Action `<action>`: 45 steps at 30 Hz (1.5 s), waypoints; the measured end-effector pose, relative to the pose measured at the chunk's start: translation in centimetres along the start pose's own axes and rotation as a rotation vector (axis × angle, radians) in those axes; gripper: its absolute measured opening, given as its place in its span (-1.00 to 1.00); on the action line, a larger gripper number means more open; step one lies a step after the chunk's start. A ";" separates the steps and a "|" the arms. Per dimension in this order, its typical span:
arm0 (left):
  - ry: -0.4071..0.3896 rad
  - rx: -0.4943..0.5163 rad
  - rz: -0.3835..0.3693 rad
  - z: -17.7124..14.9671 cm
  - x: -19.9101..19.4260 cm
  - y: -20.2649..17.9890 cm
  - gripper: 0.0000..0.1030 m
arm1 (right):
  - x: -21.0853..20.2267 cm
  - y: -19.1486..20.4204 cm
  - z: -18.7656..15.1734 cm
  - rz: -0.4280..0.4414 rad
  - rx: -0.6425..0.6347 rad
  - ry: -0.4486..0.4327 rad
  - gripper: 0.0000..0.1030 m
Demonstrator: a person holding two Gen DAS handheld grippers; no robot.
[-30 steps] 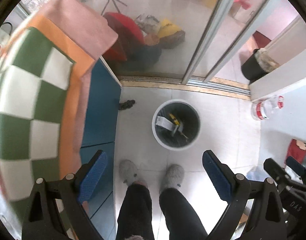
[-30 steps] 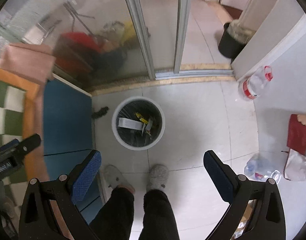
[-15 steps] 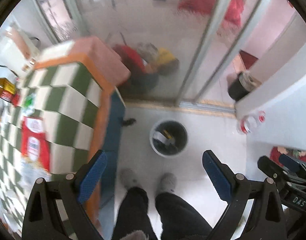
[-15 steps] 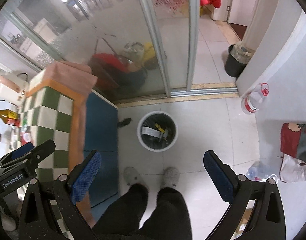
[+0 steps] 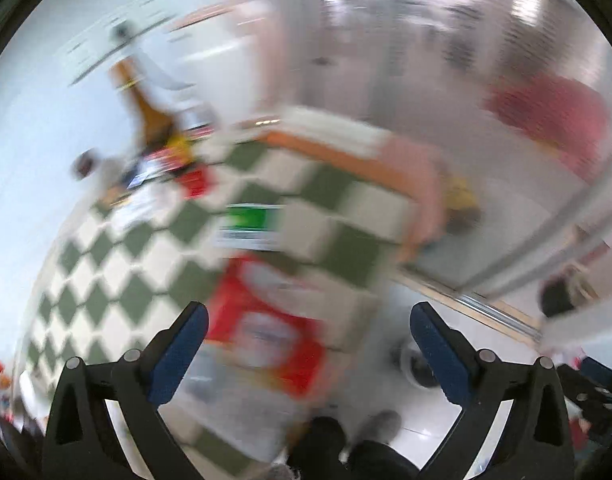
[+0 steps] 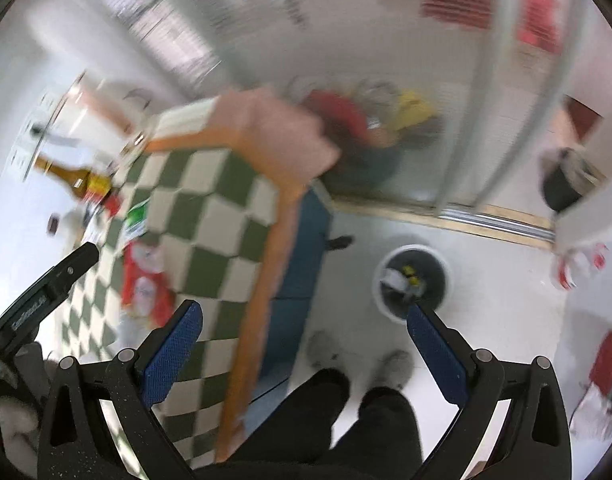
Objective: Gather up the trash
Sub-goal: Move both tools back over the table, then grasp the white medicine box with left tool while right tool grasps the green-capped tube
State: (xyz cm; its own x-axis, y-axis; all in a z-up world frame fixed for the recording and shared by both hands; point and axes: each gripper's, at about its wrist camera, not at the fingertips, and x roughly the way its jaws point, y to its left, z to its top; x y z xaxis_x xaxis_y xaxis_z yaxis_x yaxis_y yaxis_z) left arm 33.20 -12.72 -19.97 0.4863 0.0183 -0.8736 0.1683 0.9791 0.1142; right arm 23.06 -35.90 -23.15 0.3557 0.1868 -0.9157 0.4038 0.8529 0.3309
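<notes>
Both views are blurred by motion. A red and white wrapper point(image 5: 265, 320) lies on the green checked tablecloth point(image 5: 117, 264), just ahead of my open, empty left gripper point(image 5: 308, 344). It also shows in the right wrist view point(image 6: 145, 280). A green and white packet point(image 5: 249, 226) lies farther back. The round white trash bin point(image 6: 412, 280) with scraps inside stands on the floor, near the right finger of my open, empty right gripper point(image 6: 303, 338). The bin is partly hidden in the left wrist view point(image 5: 416, 364).
A brown bottle point(image 6: 71, 176) and other clutter stand at the table's far side. A blue cabinet point(image 6: 301, 248) sits under the table edge. A glass sliding door point(image 6: 426, 80) is behind. A plastic bottle point(image 6: 574, 264) lies on the floor. The person's legs point(image 6: 346, 420) and slippers are below.
Both grippers have risen and swung left, from above the bin on the floor toward the tabletop. The wrapper now sits in front of the left gripper. Both stay open.
</notes>
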 end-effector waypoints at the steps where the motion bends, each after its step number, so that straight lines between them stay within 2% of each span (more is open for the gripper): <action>1: 0.010 -0.036 0.051 0.4 1.0 3.0 1.00 | 1.3 2.2 0.8 0.013 -0.025 0.019 1.00; 4: 0.062 -0.138 0.156 1.3 4.0 10.7 1.00 | 5.5 8.4 3.0 0.032 -0.101 0.060 1.00; 7: 0.120 -0.227 0.210 1.8 7.2 17.4 1.00 | 10.5 14.3 6.1 0.043 -0.161 0.099 1.00; 9: 0.126 -0.228 0.241 2.3 9.1 20.4 1.00 | 13.9 17.5 7.9 0.041 -0.191 0.120 1.00; 11: 0.109 -0.123 0.276 3.4 11.0 21.8 1.00 | 17.6 20.8 9.6 0.029 -0.224 0.150 1.00; 14: 0.107 0.158 0.299 5.5 14.5 21.8 1.00 | 22.0 24.1 11.6 0.008 -0.258 0.197 1.00; 16: 0.126 0.345 0.289 6.8 17.0 21.4 1.00 | 24.1 25.4 12.4 -0.002 -0.267 0.229 1.00; 19: 0.156 0.540 0.285 8.0 20.2 21.1 1.00 | 26.3 26.4 13.2 -0.026 -0.274 0.260 1.00; 23: 0.213 0.655 0.248 9.3 23.8 21.1 1.00 | 28.5 27.1 13.4 -0.063 -0.258 0.287 1.00; 27: 0.225 0.739 0.193 9.8 25.6 20.8 1.00 | 29.1 28.9 12.7 -0.124 -0.330 0.252 1.00; 31: 0.238 0.731 0.124 10.9 26.2 21.2 1.00 | 29.8 30.7 10.5 -0.257 -0.437 0.185 1.00; 33: 0.239 0.719 0.097 11.1 26.3 21.5 0.97 | 29.4 31.1 9.6 -0.247 -0.455 0.136 0.95; 34: 0.239 0.710 0.073 11.0 26.2 21.6 0.83 | 29.2 31.3 9.3 -0.242 -0.463 0.123 0.85; 35: 0.247 0.687 0.028 11.0 26.1 21.8 0.48 | 28.9 31.6 8.9 -0.235 -0.484 0.112 0.69; 36: 0.263 0.660 -0.020 11.2 26.1 21.9 0.38 | 28.7 32.1 8.6 -0.228 -0.509 0.105 0.58; 37: 0.266 0.638 -0.032 11.0 26.0 22.2 0.38 | 28.5 32.6 8.2 -0.217 -0.544 0.099 0.28; 38: 0.255 0.637 -0.034 10.7 25.9 22.3 0.38 | 28.3 33.3 7.8 -0.205 -0.576 0.098 -0.15; 39: 0.251 0.626 -0.036 10.6 25.9 22.4 0.38 | 28.1 33.8 7.6 -0.196 -0.597 0.105 -0.38; 40: 0.254 0.612 -0.037 10.5 25.9 22.6 0.37 | 28.2 34.3 7.4 -0.189 -0.612 0.114 -0.80; 41: 0.255 0.603 -0.035 10.4 25.9 22.7 0.37 | 28.3 34.6 7.3 -0.179 -0.614 0.119 -0.96; 45: 0.254 0.588 -0.015 9.4 25.1 22.7 0.36 | 27.7 34.2 7.6 -0.105 -0.547 0.117 -0.97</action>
State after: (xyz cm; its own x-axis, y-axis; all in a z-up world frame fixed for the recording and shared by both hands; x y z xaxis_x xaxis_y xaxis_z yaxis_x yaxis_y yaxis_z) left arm 57.29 8.01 -34.87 0.2739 0.1237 -0.9538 0.6509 0.7062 0.2786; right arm 53.13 -5.29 -35.44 0.2292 0.1133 -0.9668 -0.0740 0.9924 0.0987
